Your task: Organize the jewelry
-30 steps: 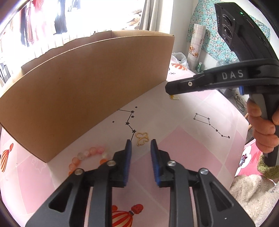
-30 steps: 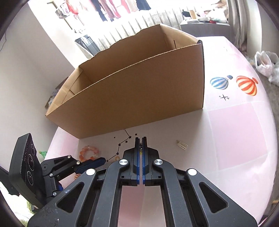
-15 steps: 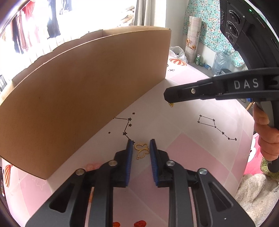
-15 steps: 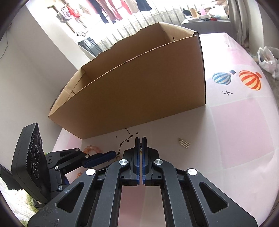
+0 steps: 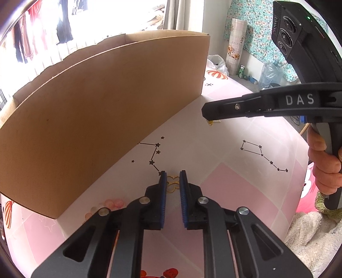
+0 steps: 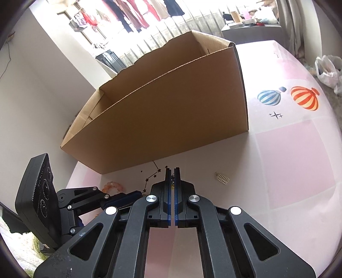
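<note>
Cardboard box [image 5: 102,119] behind — bead bracelet [image 5: 109,204] beside.

I'm in a home, lived-in room: laundry [image 6: 136,15] hanging at the bright window, floral curtain [image 5: 256,32], water bottle [image 5: 268,73] on the floor, balloon-print tablecloth [image 6: 299,139], fluffy blanket [image 5: 310,235].

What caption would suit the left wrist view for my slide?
Left tongs closing around a gold butterfly charm on the pink tablecloth, beside a cardboard box.
</note>
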### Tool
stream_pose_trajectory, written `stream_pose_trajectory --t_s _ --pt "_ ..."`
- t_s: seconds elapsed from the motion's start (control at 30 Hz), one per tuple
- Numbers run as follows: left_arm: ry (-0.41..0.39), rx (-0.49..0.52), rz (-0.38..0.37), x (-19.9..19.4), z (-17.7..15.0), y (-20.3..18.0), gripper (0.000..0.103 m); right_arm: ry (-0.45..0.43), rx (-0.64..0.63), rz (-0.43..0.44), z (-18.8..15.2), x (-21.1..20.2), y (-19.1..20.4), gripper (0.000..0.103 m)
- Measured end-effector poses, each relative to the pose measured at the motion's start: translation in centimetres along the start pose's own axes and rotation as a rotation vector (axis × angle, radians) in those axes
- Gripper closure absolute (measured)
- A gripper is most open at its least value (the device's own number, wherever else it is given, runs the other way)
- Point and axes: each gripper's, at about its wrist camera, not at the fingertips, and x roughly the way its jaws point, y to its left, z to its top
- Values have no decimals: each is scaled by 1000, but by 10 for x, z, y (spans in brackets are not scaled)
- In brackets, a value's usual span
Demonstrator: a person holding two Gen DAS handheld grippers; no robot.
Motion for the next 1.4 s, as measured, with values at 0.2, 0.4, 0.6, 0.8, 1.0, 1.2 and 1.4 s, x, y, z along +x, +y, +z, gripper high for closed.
stream_pose_trajectory --t_s 0.2,0.4,0.6,0.8,1.0,1.2,1.4 --pt "-55 -33 -45 -21 7 8 103 -44 -35 3 6 -20 12 103" --pt "-139 -44 -65 -48 18 17 103 -126 -98 16 27 -46 28 103" --pt "-50 -48 -79 -30 12 15 98 -113 -102 19 24 -42 30 103" --pt "55 -77 -34 3 5 13 82 -75 -60 21 16 -30 27 103" --pt "52 -115 -60 14 6 14 77 -66 -41 29 12 -28 24 103" --pt "71 -189 -162 20 5 17 77 -59 -30 34 11 -26 20 103" --pt "48 -177 -93 15 7 15 77 -54 -16 37 11 -24 15 103"
